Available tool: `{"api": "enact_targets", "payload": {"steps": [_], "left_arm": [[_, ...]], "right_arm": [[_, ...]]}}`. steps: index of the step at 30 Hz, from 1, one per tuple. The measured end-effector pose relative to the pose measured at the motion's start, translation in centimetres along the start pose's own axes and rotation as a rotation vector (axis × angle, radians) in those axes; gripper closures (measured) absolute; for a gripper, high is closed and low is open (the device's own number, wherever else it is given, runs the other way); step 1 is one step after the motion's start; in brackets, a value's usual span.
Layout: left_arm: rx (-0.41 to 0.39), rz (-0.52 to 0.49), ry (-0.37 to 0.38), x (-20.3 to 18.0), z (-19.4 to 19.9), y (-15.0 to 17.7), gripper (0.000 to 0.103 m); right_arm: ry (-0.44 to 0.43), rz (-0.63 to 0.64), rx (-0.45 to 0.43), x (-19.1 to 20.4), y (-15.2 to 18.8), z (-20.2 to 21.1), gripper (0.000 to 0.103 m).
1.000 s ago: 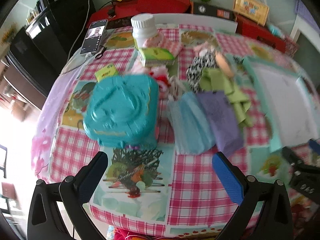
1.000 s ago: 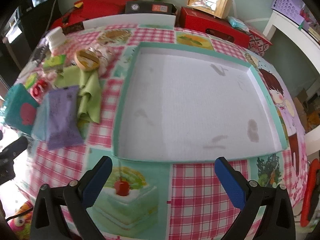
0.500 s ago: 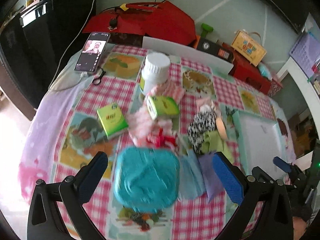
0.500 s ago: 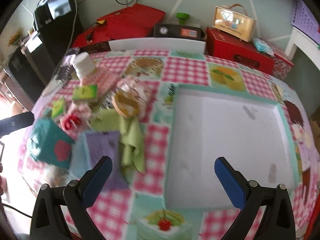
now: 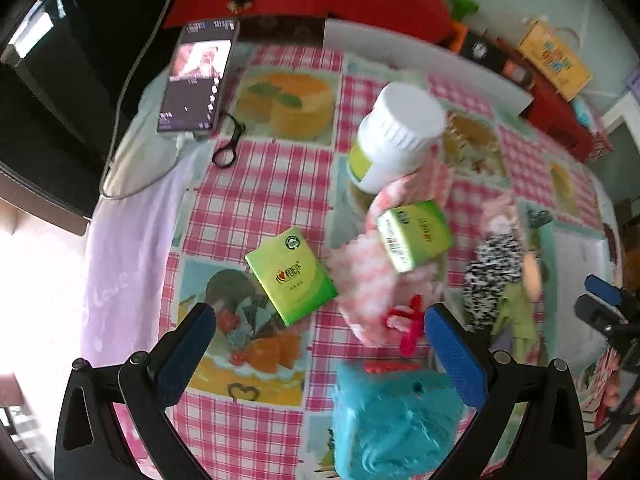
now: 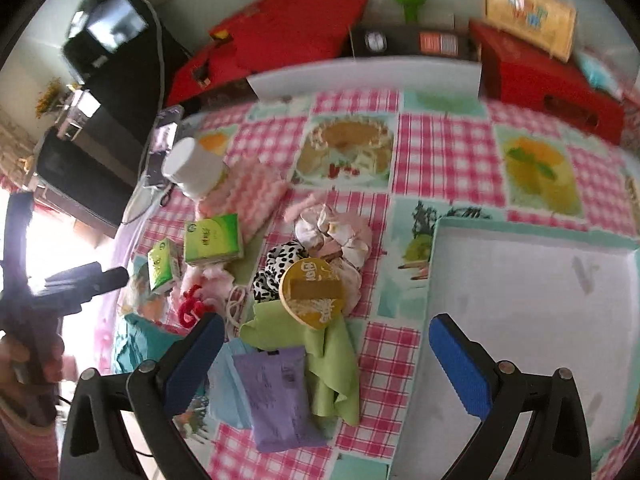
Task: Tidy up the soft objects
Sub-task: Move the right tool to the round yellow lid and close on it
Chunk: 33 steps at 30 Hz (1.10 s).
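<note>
Soft objects [image 6: 332, 240] beside bare tray [image 6: 520, 320]

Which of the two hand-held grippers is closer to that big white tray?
The right hand-held gripper: its right finger overlaps the white tray. The left hand-held gripper is across the pile, over the green tissue pack.

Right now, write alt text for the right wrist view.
The open, empty right gripper hovers over a checked tablecloth, between a pile of soft items and a white tray. The pile includes a green cloth, a purple packet and a round yellow tin.
</note>
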State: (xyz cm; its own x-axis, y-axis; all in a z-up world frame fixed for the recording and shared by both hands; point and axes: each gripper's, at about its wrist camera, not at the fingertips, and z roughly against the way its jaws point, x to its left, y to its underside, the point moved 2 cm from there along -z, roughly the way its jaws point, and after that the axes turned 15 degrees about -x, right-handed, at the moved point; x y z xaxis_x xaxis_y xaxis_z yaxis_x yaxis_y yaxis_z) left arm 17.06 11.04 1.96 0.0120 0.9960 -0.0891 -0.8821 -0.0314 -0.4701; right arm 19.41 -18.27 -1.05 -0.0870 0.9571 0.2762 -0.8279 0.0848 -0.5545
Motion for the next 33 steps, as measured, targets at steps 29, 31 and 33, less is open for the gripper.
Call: {"api": "enact_targets", "payload": {"steps": [29, 31, 33], "left_arm": [[0.251, 0.169, -0.044, 6.9, -7.8, -2.8, 0.02], [0.255, 0.17, -0.043, 7.1, -8.4, -2.6, 0.021], [0.258, 0.168, -0.045, 7.4, -8.8, -2.7, 0.021]], "right_arm": [[-0.033, -0.12, 0.411, 0.4, -1.5, -9.9, 0.032], [-0.029, -0.124, 0.417, 0.3, -1.4, -10.2, 0.032], [-0.026, -0.126, 0.421, 0.6, -1.3, -10.8, 0.036]]}}
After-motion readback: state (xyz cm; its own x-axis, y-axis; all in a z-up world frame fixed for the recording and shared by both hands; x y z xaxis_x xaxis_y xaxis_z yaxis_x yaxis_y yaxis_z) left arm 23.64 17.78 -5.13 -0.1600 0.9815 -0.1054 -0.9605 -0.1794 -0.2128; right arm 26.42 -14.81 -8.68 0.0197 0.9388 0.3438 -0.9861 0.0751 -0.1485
